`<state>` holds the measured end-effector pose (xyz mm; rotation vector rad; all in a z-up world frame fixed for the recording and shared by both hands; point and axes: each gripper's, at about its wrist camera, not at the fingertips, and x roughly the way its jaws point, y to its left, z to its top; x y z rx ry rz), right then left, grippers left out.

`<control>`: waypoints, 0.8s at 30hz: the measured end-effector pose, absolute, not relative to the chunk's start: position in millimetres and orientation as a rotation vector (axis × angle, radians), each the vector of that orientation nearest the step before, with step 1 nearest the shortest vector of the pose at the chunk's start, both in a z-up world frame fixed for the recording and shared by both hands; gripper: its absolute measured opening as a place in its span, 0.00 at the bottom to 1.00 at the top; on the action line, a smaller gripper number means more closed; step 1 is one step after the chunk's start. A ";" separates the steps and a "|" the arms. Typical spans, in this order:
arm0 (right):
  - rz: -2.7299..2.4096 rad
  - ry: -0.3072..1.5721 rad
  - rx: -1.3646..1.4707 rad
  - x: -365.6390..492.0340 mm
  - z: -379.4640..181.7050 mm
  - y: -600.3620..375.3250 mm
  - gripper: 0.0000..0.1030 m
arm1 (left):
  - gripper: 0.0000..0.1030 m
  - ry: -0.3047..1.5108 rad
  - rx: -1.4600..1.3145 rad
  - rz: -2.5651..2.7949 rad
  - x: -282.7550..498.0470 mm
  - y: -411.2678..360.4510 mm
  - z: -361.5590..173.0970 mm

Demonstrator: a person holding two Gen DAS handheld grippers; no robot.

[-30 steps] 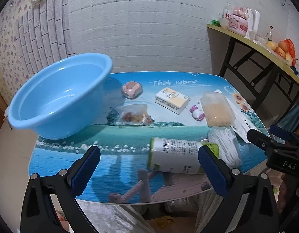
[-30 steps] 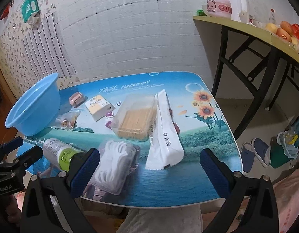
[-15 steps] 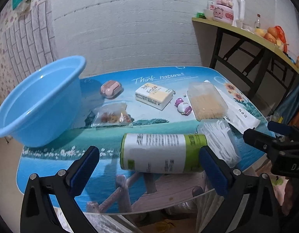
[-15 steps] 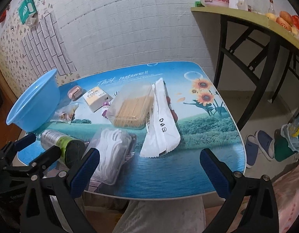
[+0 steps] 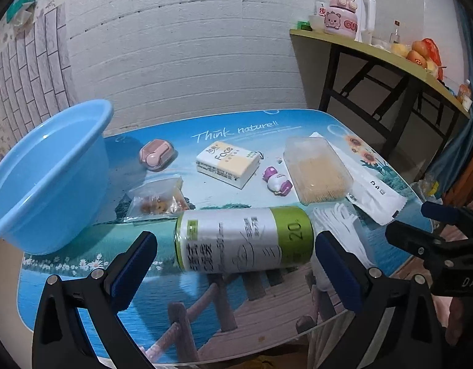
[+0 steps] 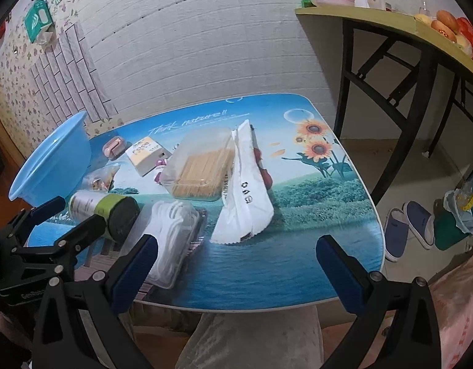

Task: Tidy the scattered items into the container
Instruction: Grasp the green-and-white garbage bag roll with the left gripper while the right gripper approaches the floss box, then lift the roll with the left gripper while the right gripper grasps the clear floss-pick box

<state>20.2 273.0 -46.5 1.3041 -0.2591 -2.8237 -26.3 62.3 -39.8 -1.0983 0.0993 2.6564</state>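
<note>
Now left gripper [image 5: 234, 269] — jaws wide, empty — straddles the roll [image 5: 244, 240]; next: close, carry to basin [image 5: 49, 178]. Right gripper [image 6: 236, 267] open, idle.

Free tabletop [image 6: 285, 264] front-right; roll [image 5: 244, 240] w/ floss box [image 6: 171, 236] crowding left, basin [image 5: 49, 178] beyond.

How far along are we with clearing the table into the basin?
Nothing is done: the blue basin looks empty. In hand: the left gripper is open around the lying roll, not clamped. The right gripper is open and idle. Tissue pack, toothpick box and the rest remain on the table.
</note>
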 end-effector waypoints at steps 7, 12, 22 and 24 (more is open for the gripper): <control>-2.817 -0.260 1.315 19.3 -47.8 273.3 1.00 | 1.00 0.097 -1.120 2.620 -41.3 67.9 -45.5; -2.822 -0.269 1.315 19.1 -48.4 275.9 1.00 | 1.00 0.085 -1.135 2.601 -45.0 71.3 -50.4; -2.813 -0.255 1.316 18.8 -47.4 271.2 1.00 | 0.96 0.122 -1.108 2.635 -44.6 71.4 -65.7; -2.807 -0.244 1.311 19.8 -46.2 267.2 1.00 | 0.96 0.144 -1.084 2.646 -42.1 73.1 -66.2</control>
